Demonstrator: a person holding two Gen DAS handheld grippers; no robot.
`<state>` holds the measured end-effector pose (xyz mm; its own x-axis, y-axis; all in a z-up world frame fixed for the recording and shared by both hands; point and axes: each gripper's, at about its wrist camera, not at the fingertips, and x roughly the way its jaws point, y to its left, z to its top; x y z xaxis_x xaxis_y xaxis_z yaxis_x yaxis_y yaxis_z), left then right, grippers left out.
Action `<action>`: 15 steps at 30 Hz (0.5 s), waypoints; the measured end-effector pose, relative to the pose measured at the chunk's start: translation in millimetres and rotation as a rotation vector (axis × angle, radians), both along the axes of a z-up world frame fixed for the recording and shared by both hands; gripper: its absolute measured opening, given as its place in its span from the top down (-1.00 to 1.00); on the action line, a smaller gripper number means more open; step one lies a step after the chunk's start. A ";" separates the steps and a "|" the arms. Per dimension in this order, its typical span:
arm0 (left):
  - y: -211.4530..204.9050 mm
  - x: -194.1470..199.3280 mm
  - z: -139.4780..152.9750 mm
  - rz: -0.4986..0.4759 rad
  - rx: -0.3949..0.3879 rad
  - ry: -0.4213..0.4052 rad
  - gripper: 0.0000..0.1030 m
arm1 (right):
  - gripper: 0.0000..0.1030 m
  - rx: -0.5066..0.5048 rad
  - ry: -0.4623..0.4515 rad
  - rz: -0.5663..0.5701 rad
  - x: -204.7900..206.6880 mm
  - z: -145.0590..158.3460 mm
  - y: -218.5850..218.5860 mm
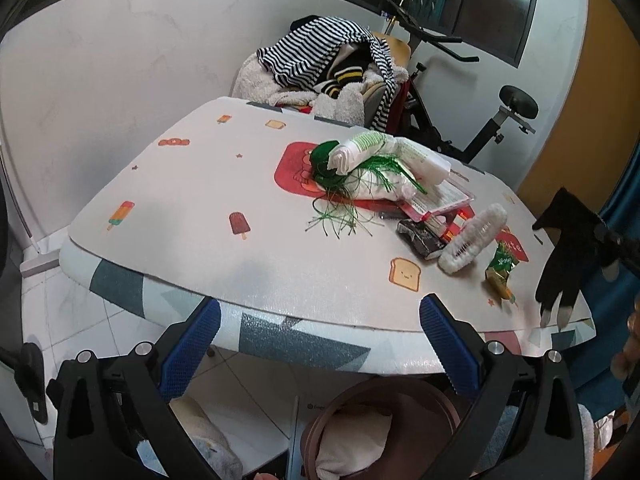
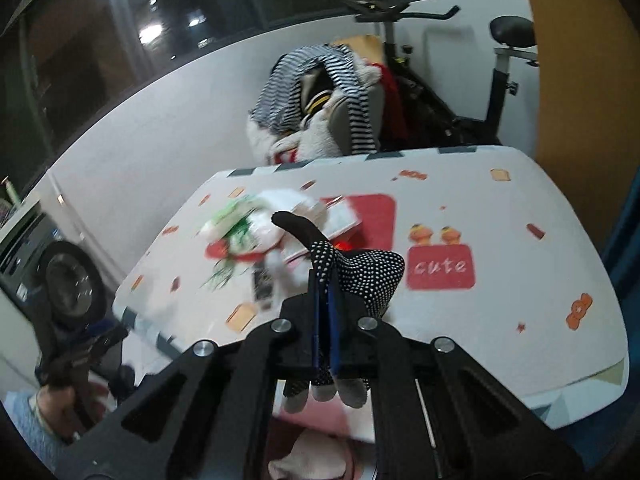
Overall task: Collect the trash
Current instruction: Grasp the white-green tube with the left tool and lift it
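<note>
A black dotted glove [image 2: 360, 276] hangs pinched in the closed right gripper [image 2: 326, 280], centre frame, above the table [image 2: 500, 320]. The left gripper [image 1: 320, 344] waits open and empty over the brown bin [image 1: 384, 400], lower frame. Wrappers [image 1: 420, 236] and green shreds [image 1: 344, 204] remain: collection looks barely begun.

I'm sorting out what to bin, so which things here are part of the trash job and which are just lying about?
Part of the job:
- black dotted glove, clamped in the right tongs
- green snack wrapper
- dark wrapper
- green tinsel pile
- brown bin below the table

Just lying about:
- striped clothes on the chair
- exercise bike
</note>
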<state>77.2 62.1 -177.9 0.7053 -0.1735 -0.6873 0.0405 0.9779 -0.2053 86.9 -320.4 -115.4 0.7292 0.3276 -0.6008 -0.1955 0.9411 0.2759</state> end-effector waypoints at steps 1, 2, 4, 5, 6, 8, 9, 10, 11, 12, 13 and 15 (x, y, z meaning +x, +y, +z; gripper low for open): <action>0.4 0.8 0.0 -0.001 -0.006 0.009 -0.89 | 0.85 -0.002 0.007 0.012 -4.8 -1.7 4.3; 0.9 1.3 0.1 0.002 -0.009 0.015 -0.89 | 0.85 -0.004 0.010 0.018 -7.4 -2.7 6.5; 1.5 4.7 1.0 0.014 -0.004 0.025 -0.89 | 0.85 -0.004 0.016 0.025 -11.3 -4.4 10.3; 1.2 6.9 2.3 0.022 0.006 0.026 -0.88 | 0.85 -0.002 0.018 0.026 -13.3 -4.7 11.5; 0.8 9.8 4.1 0.021 0.010 0.022 -0.76 | 0.85 0.004 0.022 0.024 -13.8 -5.5 11.7; -1.4 21.6 8.9 -0.004 0.000 0.016 -0.33 | 0.85 0.013 0.027 0.019 -14.9 -6.5 11.2; -2.6 30.6 10.6 -0.015 -0.002 0.021 -0.18 | 0.85 0.019 0.032 0.017 -13.9 -7.5 10.8; -3.6 41.7 12.2 -0.030 -0.014 0.025 -0.15 | 0.85 0.022 0.036 0.016 -14.1 -8.5 10.5; -4.8 50.4 13.9 -0.042 -0.024 0.022 -0.08 | 0.85 0.021 0.039 0.017 -13.6 -9.6 10.9; -6.4 63.2 16.1 -0.055 -0.029 0.016 -0.02 | 0.85 0.020 0.040 0.018 -12.5 -10.4 10.9; -9.4 77.7 18.0 -0.067 -0.019 0.011 0.00 | 0.85 0.016 0.041 0.019 -10.6 -11.6 11.0; -16.5 104.9 20.1 -0.088 0.011 0.003 0.01 | 0.85 0.018 0.044 0.019 -8.0 -13.8 10.8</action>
<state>182.0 45.7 -157.8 0.6858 -0.2272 -0.6914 0.1256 0.9727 -0.1952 78.9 -309.7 -129.2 0.6961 0.3519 -0.6258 -0.2003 0.9322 0.3013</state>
